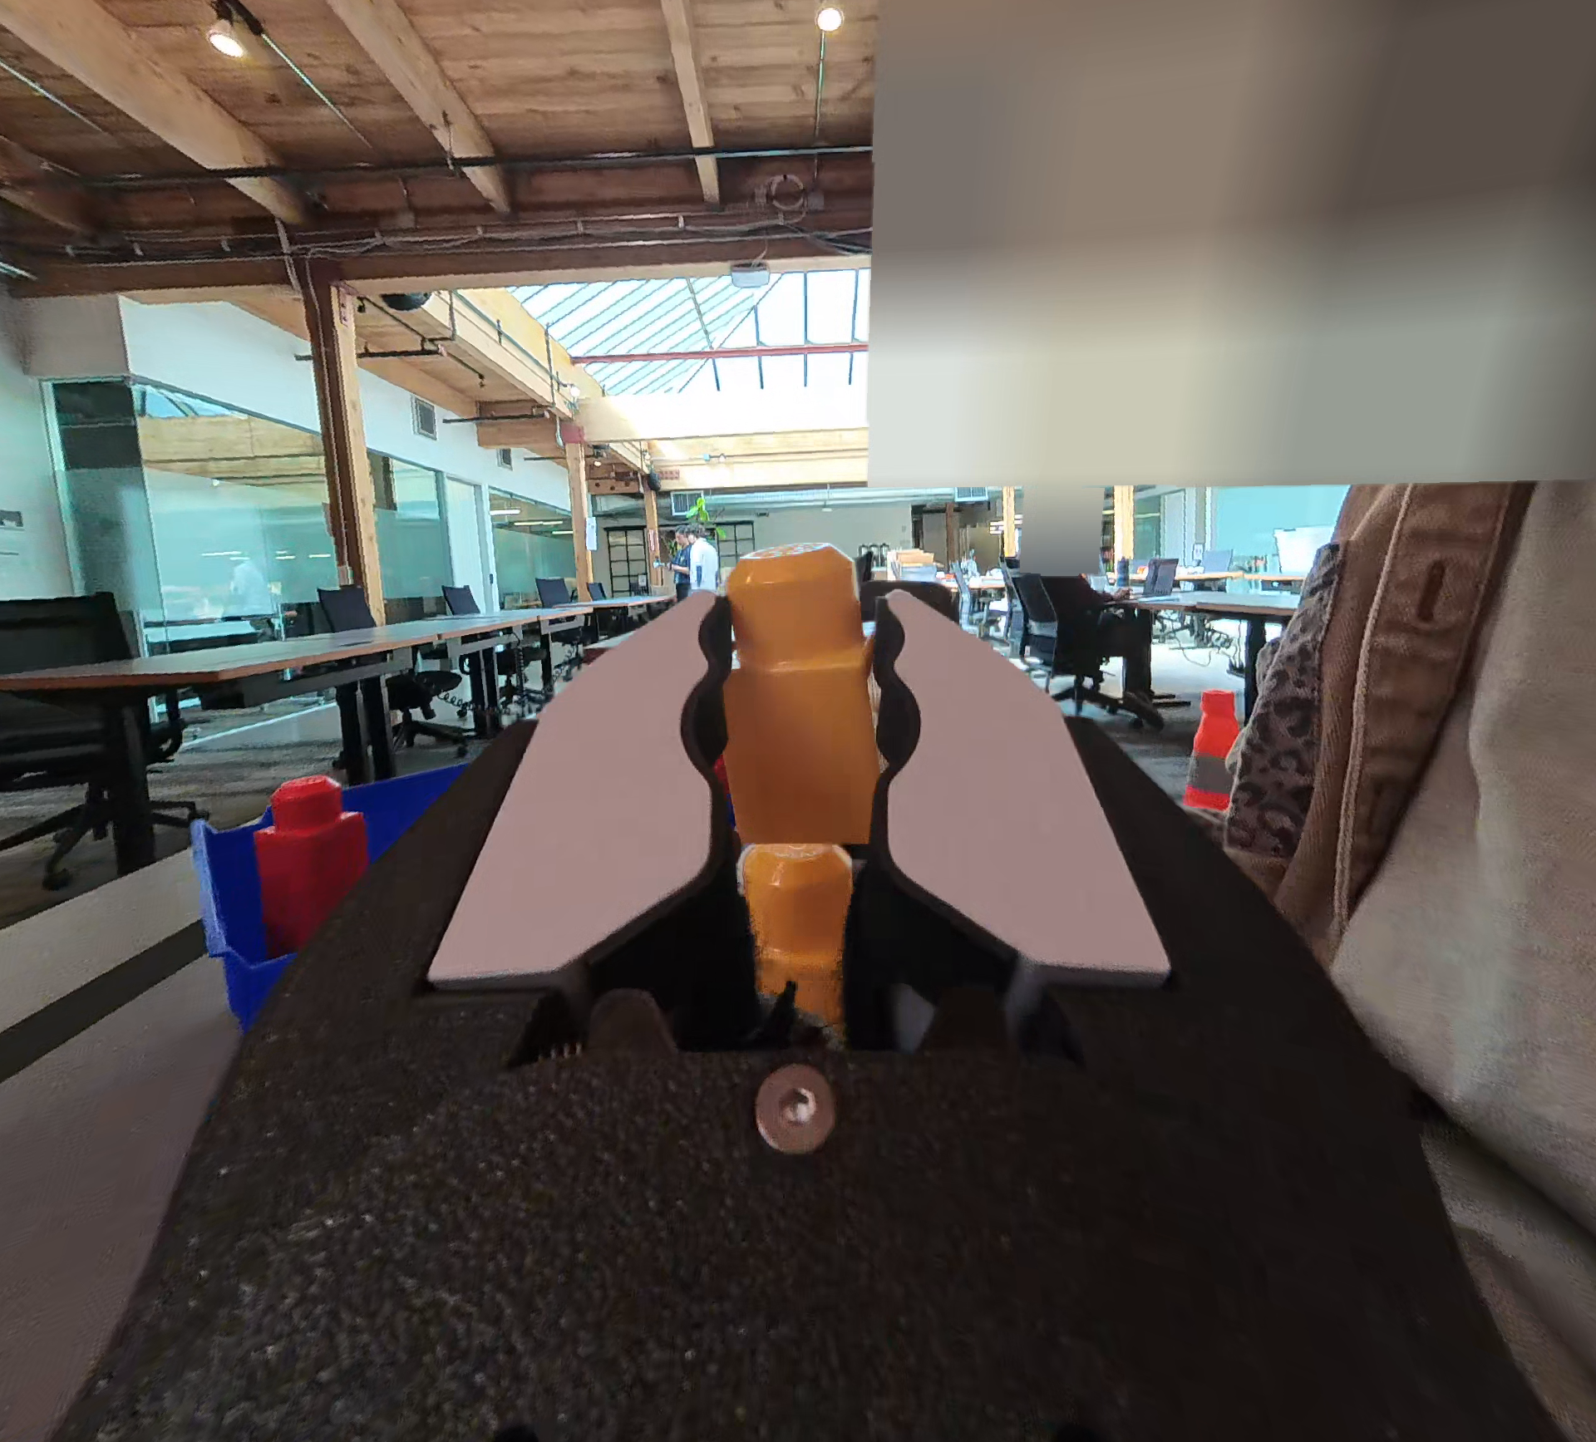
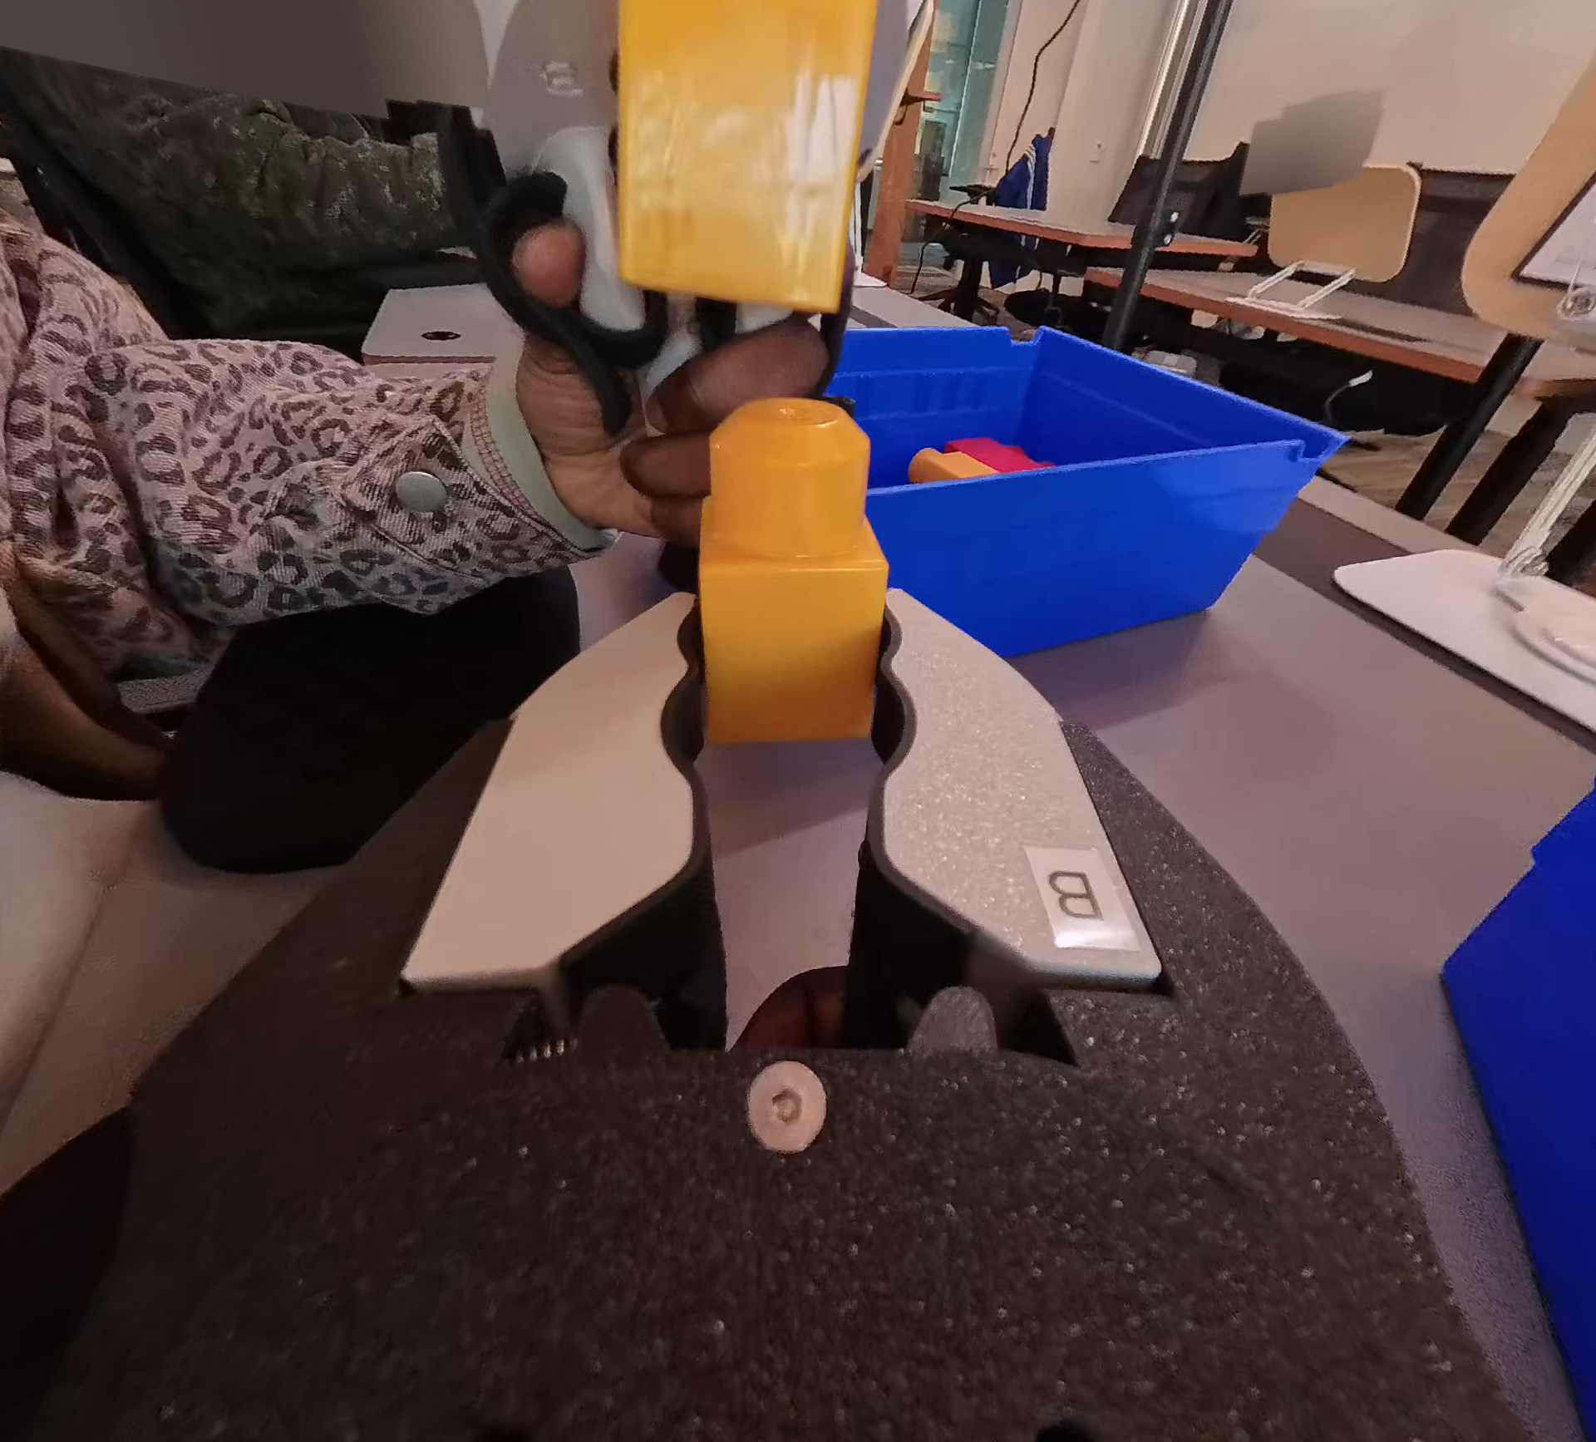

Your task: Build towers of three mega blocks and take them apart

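Note:
My left gripper [image 1: 796, 623] is shut on an orange mega block [image 1: 799, 718] and holds it upright in the air. In the right wrist view this block [image 2: 743, 131] hangs straight above a second orange block [image 2: 790, 623], with a clear gap between them. My right gripper [image 2: 790, 615] is shut on the second block's base, which stands on the grey table [image 2: 1209, 753]. The second block also shows low between the left fingers [image 1: 794, 917]. A hand [image 2: 587, 433] holds the left gripper, whose grey fingers [image 2: 544, 19] flank the upper block.
A blue bin [image 2: 1079, 537] behind the blocks holds orange and red blocks [image 2: 976, 459]. A red block [image 1: 307, 856] stands at the bin [image 1: 226, 926] in the left wrist view. Another blue bin [image 2: 1529, 1055] is at the right edge. A white mat [image 2: 1451, 623] lies far right. Across from one pair of fingers to the other is roughly 11 cm.

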Demonstrator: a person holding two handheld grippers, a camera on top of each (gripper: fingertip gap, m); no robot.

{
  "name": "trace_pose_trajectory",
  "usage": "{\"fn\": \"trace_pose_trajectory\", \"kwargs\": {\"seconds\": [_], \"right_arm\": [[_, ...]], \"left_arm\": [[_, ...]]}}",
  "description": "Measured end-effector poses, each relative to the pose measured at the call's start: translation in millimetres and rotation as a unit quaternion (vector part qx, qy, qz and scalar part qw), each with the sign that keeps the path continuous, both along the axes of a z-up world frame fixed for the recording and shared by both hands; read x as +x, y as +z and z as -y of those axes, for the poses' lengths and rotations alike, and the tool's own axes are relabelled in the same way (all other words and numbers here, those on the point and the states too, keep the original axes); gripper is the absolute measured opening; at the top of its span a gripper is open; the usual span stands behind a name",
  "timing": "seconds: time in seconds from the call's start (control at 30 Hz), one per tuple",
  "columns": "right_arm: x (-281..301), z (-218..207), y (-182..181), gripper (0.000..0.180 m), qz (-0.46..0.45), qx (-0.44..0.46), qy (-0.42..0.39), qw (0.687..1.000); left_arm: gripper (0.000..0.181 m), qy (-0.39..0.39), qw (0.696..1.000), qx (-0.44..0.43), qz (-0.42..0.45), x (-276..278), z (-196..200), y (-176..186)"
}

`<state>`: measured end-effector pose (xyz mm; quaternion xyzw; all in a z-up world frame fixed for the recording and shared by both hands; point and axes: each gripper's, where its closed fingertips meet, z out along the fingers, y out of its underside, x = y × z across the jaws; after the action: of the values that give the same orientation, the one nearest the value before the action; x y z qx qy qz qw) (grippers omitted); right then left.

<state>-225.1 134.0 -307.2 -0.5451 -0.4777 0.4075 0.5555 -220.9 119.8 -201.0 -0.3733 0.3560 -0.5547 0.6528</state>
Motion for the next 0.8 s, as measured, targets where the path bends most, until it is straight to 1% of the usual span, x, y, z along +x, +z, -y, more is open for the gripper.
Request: {"fn": "trace_pose_trajectory", "kwargs": {"seconds": [0.17,0.3,0.37,0.53,0.67,0.8], "right_arm": [[2,1,5,0.036,-0.009,0.018,-0.003,1.000],[-1,7,1,0.036,0.008,0.039,0.007,0.999],[-2,11,7,0.036,-0.007,0.050,0.015,0.999],[-1,15,10,0.036,-0.015,0.051,0.023,0.998],[0,14,10,0.035,-0.018,0.037,0.022,0.999],[1,13,12,0.035,-0.023,0.043,0.015,0.999]], "left_arm": [[0.031,0.005,0.999,0.013,-0.030,9,2,-9],[0.031,0.001,0.998,0.035,-0.051,14,7,-15],[0.031,-0.002,0.996,0.045,-0.079,19,9,-24],[0.031,-0.010,0.995,0.059,-0.077,17,13,-22],[0.031,0.011,0.992,0.080,-0.094,19,13,-25],[0.031,0.015,0.993,0.074,-0.091,21,12,-25]]}}
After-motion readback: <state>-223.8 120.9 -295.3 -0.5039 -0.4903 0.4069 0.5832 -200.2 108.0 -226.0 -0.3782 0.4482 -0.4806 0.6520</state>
